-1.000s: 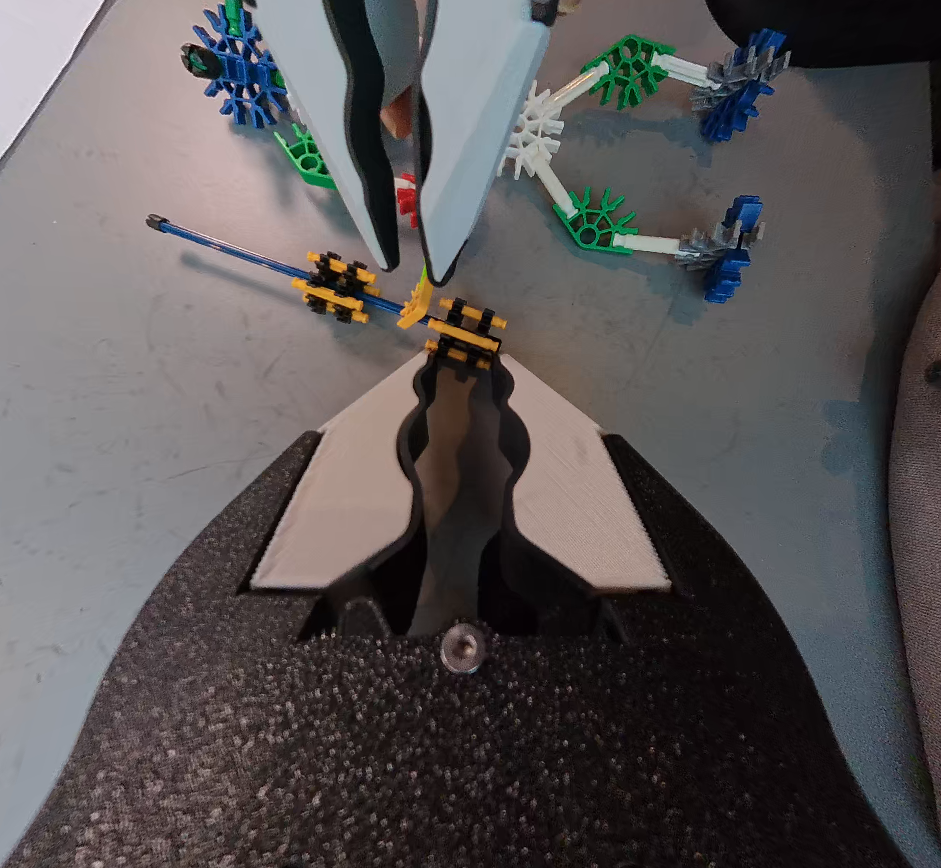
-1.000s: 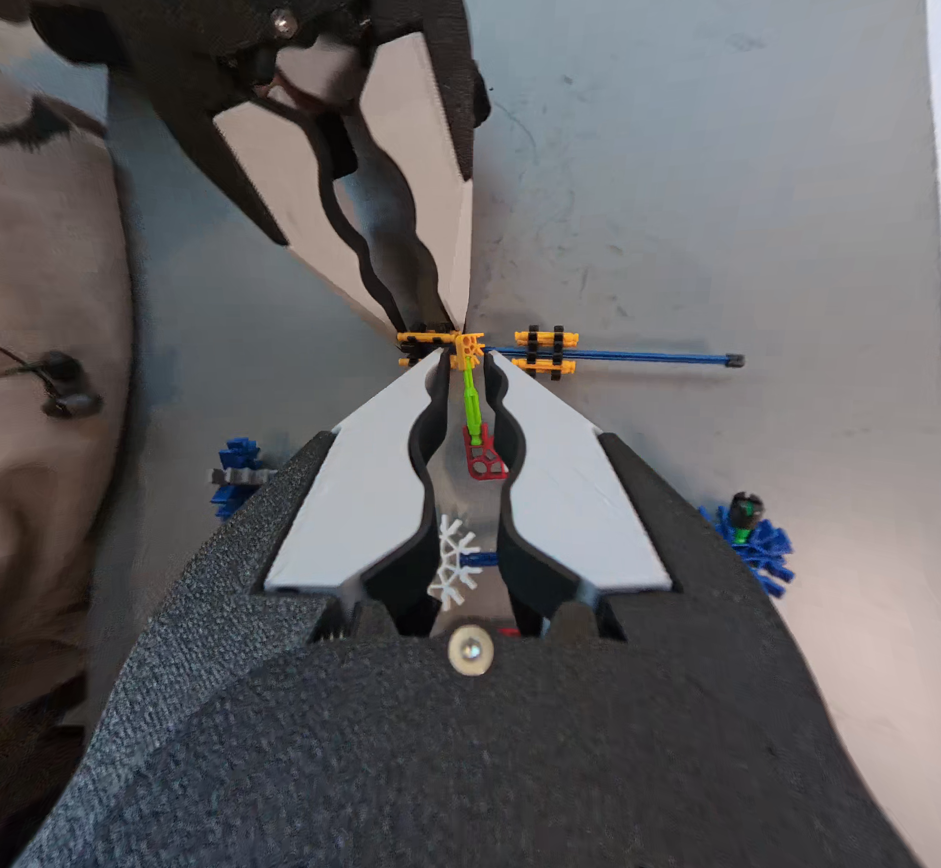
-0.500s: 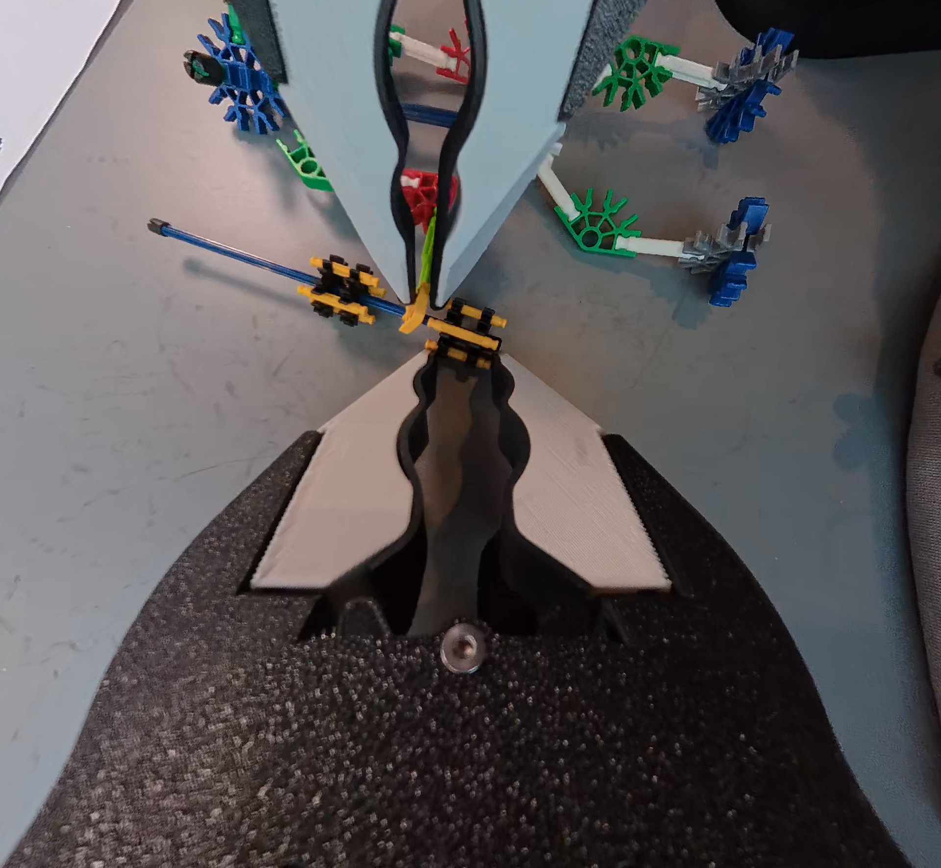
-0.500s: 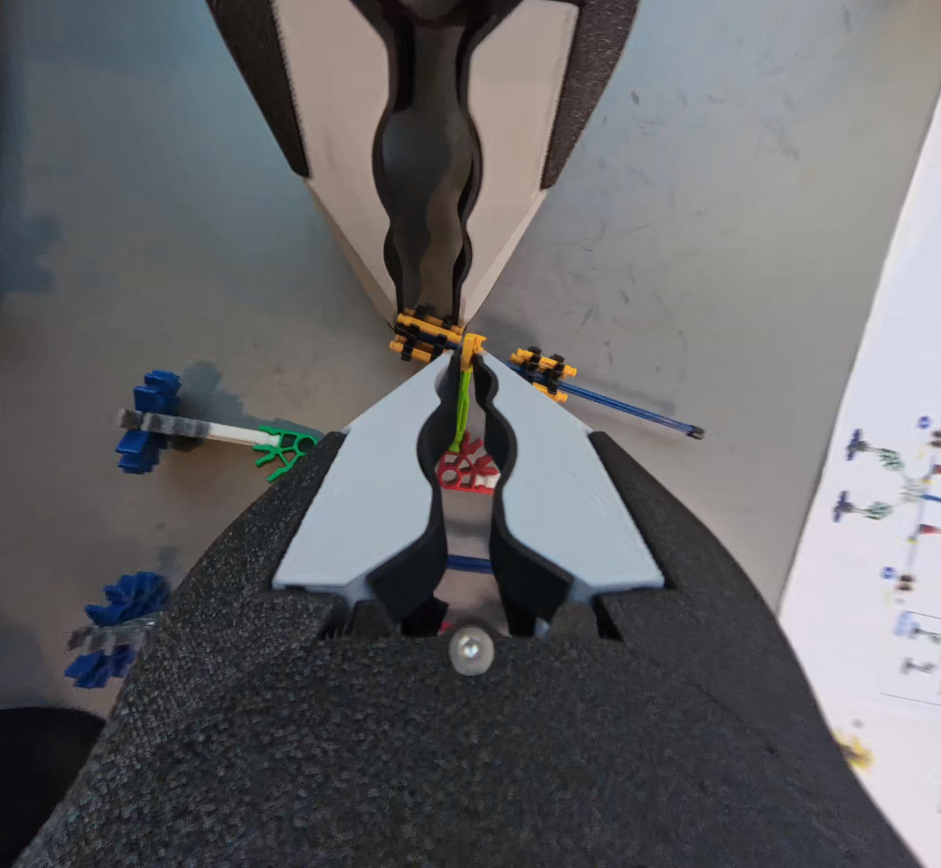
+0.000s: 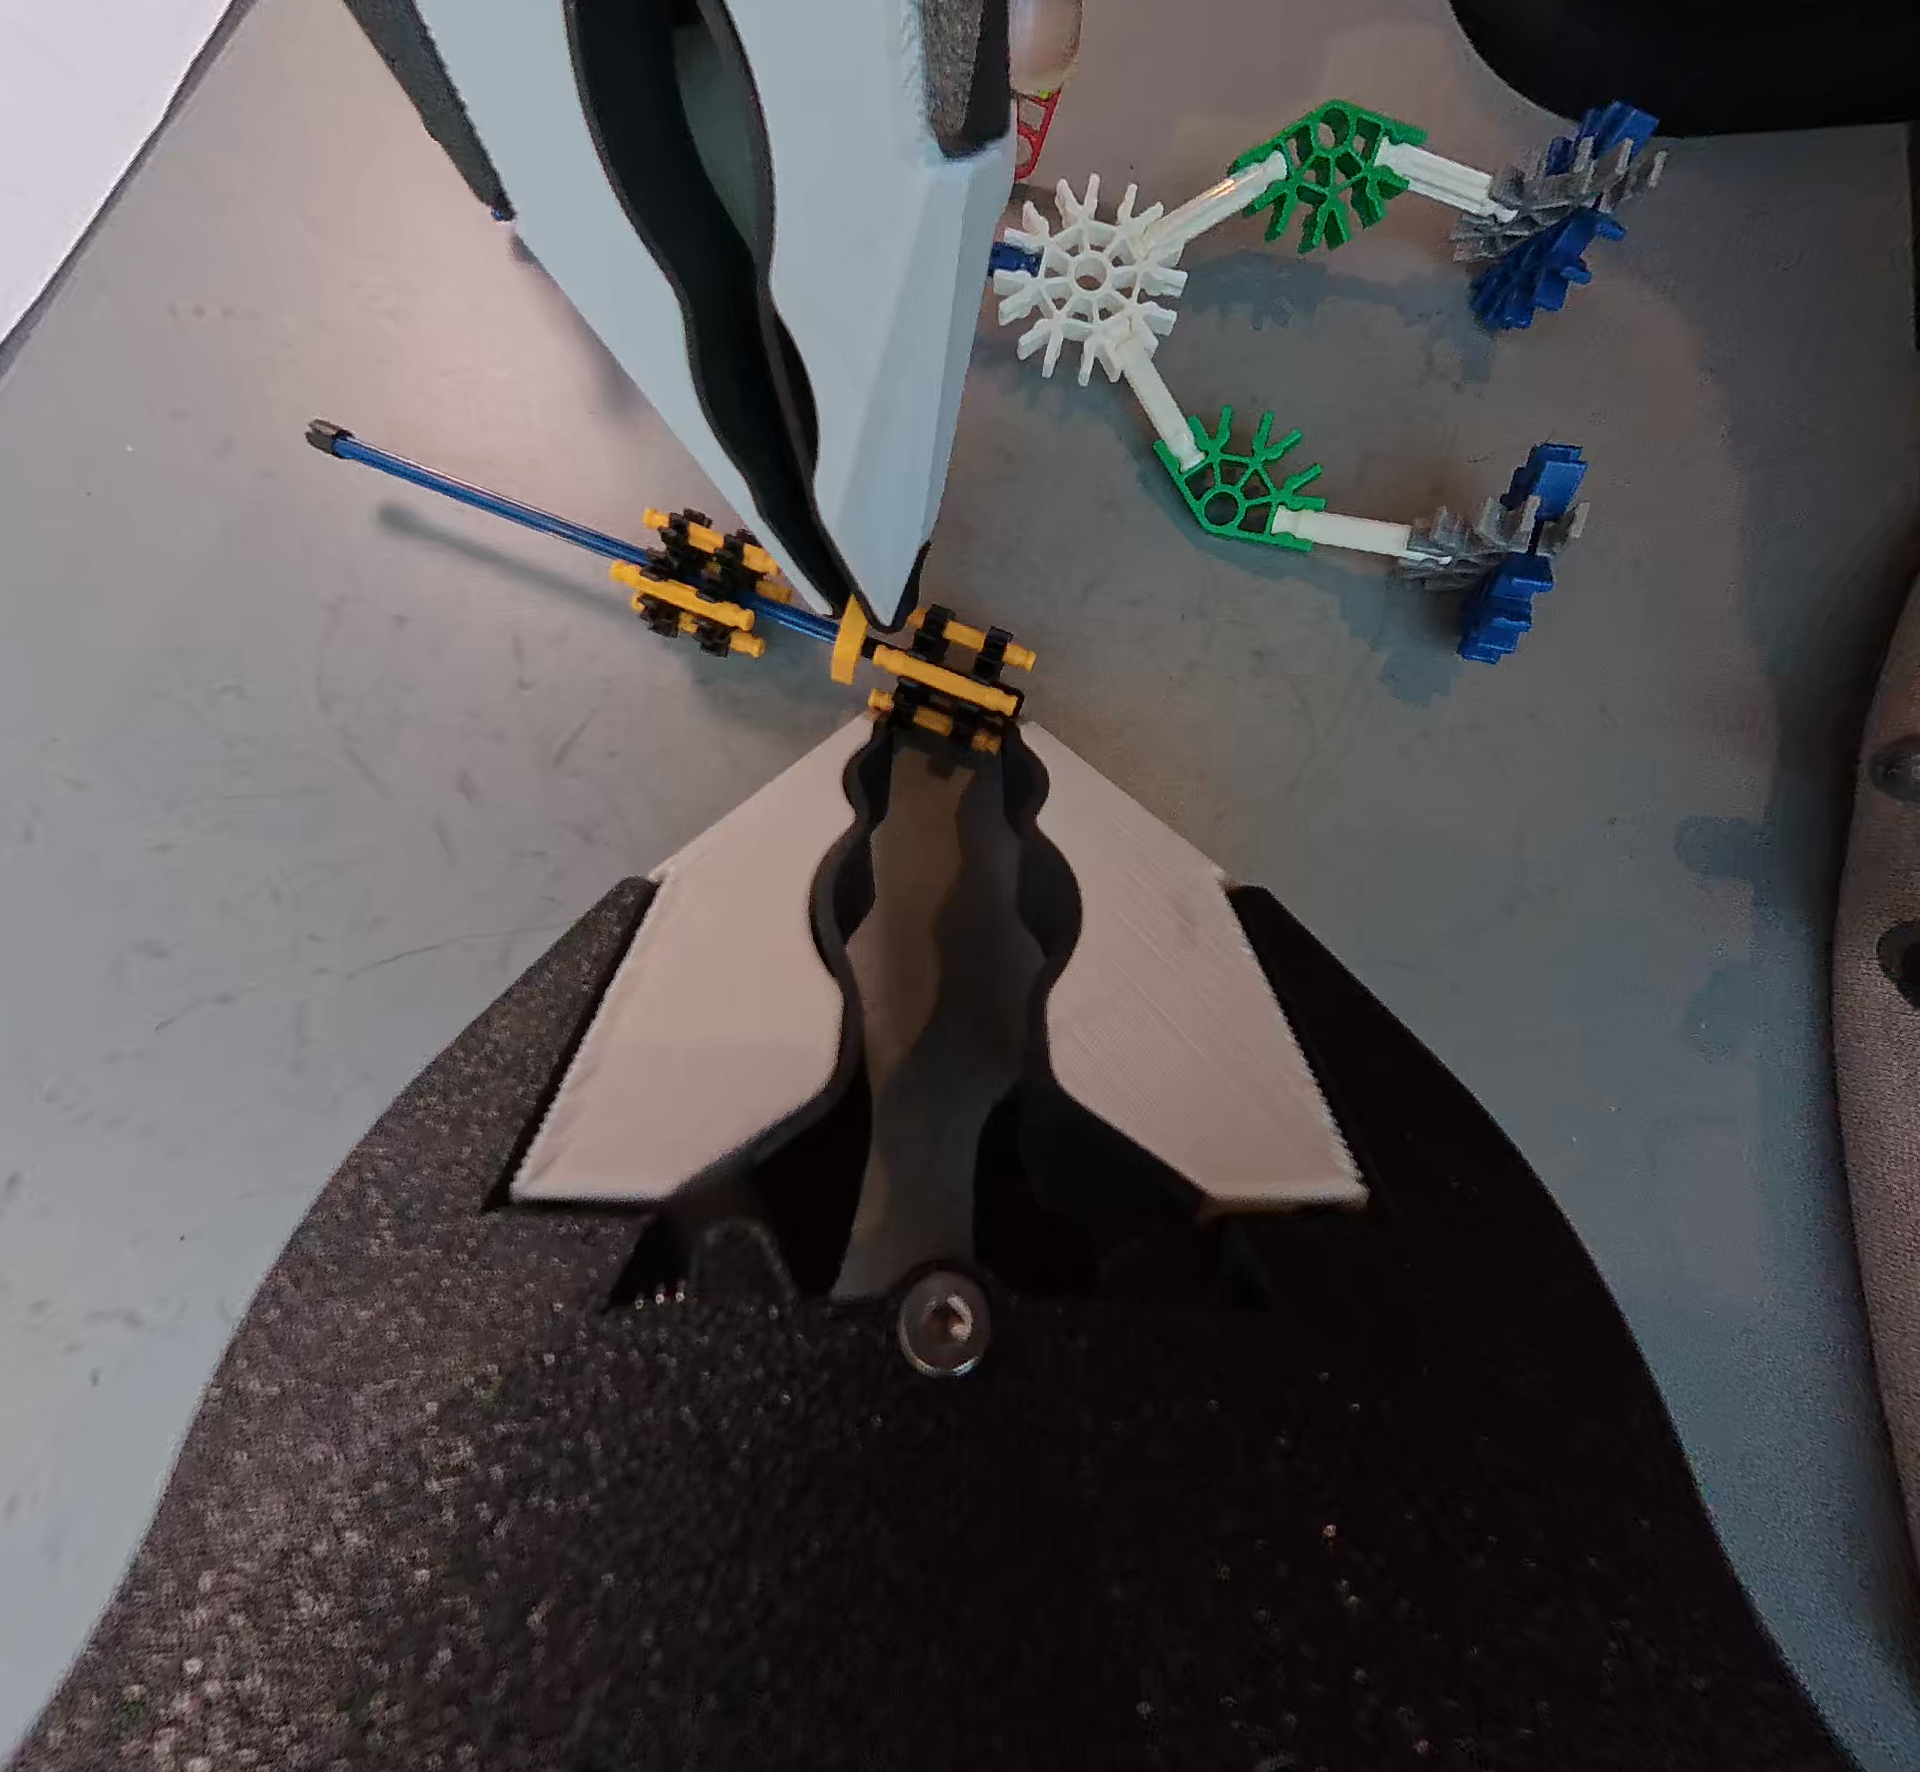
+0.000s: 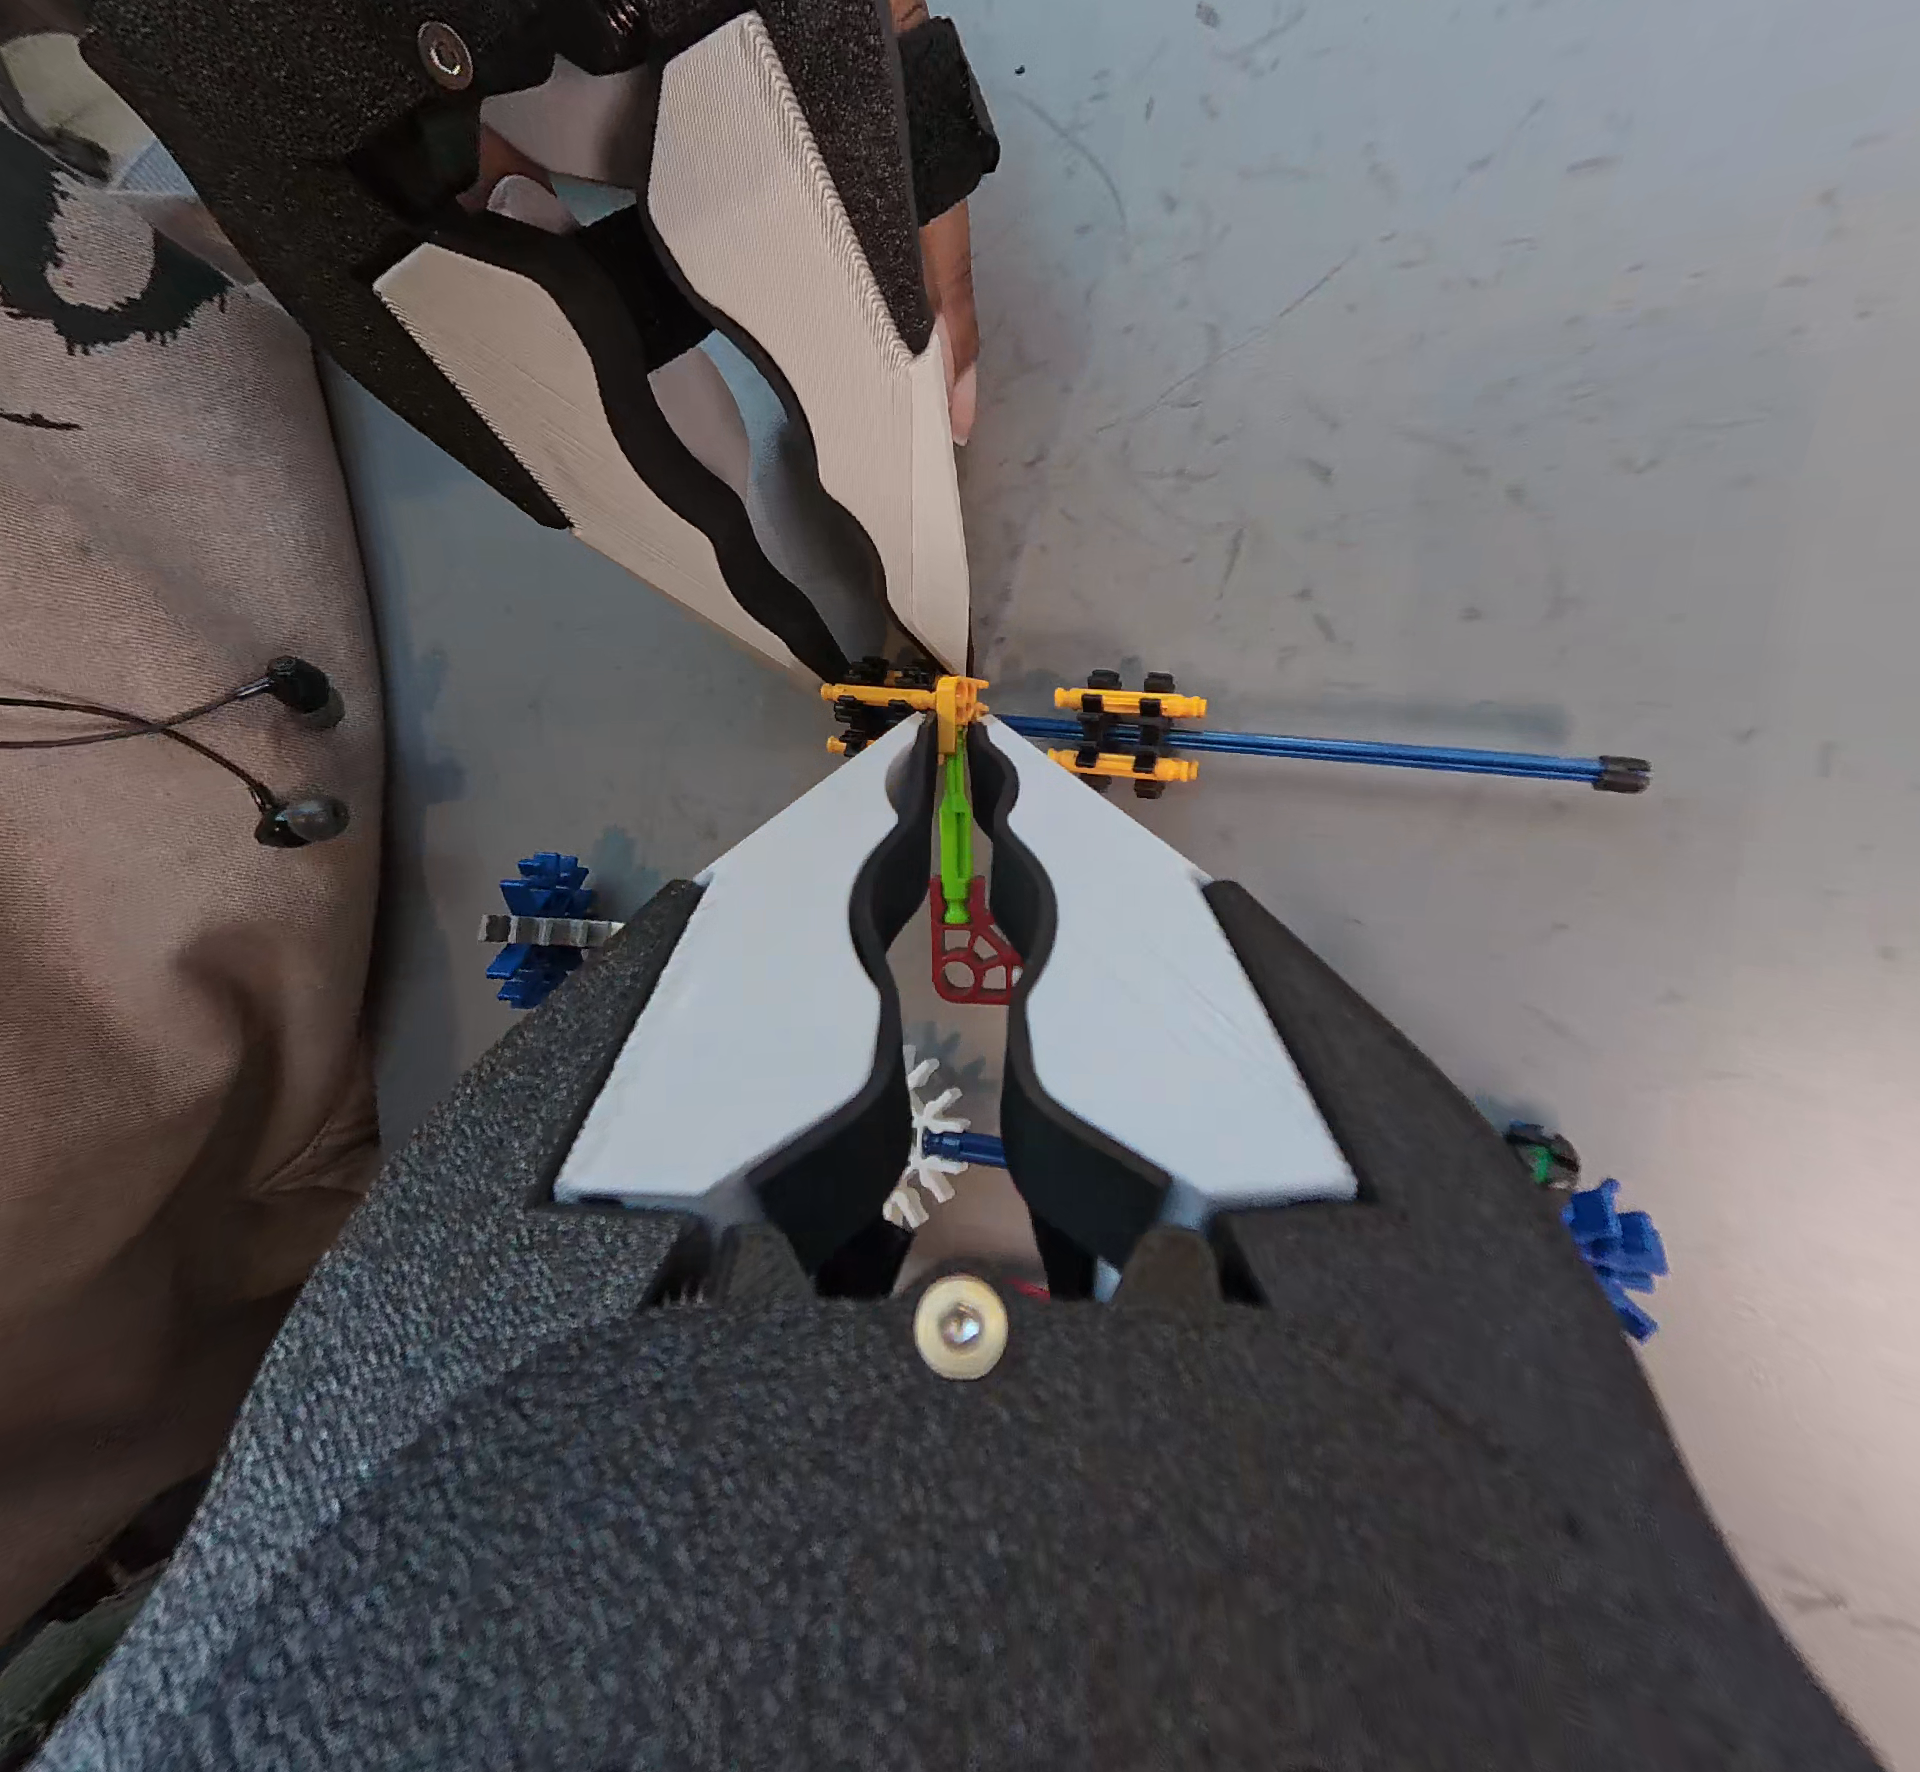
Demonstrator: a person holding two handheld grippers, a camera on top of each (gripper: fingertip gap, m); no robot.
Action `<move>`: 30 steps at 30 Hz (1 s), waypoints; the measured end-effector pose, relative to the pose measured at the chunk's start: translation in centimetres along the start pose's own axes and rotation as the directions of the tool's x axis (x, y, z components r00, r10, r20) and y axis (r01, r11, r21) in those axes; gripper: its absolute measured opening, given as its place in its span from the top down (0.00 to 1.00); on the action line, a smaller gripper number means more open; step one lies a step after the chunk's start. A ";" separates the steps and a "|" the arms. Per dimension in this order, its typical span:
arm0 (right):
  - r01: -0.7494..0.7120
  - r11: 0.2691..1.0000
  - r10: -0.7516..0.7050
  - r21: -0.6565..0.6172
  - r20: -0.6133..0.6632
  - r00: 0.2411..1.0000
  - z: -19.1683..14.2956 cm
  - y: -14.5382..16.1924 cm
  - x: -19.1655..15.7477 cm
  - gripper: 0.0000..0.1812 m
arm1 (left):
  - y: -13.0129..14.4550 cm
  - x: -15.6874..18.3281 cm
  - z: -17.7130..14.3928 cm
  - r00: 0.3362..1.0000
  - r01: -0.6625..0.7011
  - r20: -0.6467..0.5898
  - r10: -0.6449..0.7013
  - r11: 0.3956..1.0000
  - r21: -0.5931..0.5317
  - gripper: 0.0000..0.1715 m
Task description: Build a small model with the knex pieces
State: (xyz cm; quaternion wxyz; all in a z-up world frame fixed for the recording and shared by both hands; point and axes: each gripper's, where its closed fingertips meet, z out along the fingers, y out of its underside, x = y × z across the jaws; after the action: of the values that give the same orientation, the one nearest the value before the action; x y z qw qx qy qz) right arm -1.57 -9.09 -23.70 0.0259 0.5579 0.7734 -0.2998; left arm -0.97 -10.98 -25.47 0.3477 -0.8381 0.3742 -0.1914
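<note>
Two tips meet: left hand-held gripper [image 5: 940, 730] pinches the yellow-black cluster [image 5: 951, 673]; right hand-held gripper [image 6: 951, 735] pinches the green rod [image 6: 956, 813].

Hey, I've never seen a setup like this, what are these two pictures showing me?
These are hand-held two-finger grippers, each carrying a camera that looks along its fingers. One picture is from the left gripper, the other from the right gripper; they face each other. The left is shut on a yellow-and-black wheel piece threaded on a thin blue rod. The right is shut on a yellow connector bearing a green rod. On the grey table lies a white, green and blue toy assembly.
</note>
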 end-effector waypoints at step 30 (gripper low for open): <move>-0.447 0.891 0.408 0.078 0.294 0.864 -0.4 -0.6 0.5 0.97 | -0.2 -0.3 0.0 0.997 0.074 -0.031 -0.073 0.997 0.027 0.88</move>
State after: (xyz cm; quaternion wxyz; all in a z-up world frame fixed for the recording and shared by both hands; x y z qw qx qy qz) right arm -2.19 -8.59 -23.24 0.1564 0.6700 0.5956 -0.4145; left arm -1.07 -10.67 -25.35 0.3467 -0.8434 0.3454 -0.2217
